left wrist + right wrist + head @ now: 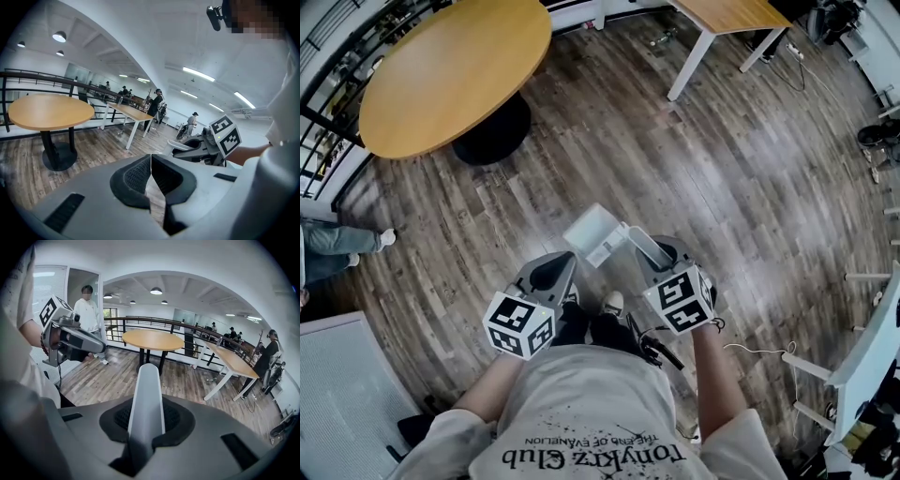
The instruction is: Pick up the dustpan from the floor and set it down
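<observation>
**Dustpan riding on one grip**

The right tongs (146, 420) are pinching the dustpan (594, 234) by its handle, the pan jutting ahead of them above the floor (722, 187). The left tongs (151, 174), alongside, are sitting pressed together, empty. The pan's weight may be levering the handle loose.

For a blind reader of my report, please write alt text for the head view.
Seen from above, a person's right gripper holds a pale dustpan by its handle over a dark wooden floor. The left gripper is beside it, jaws closed and empty. A round wooden table stands at upper left.
</observation>
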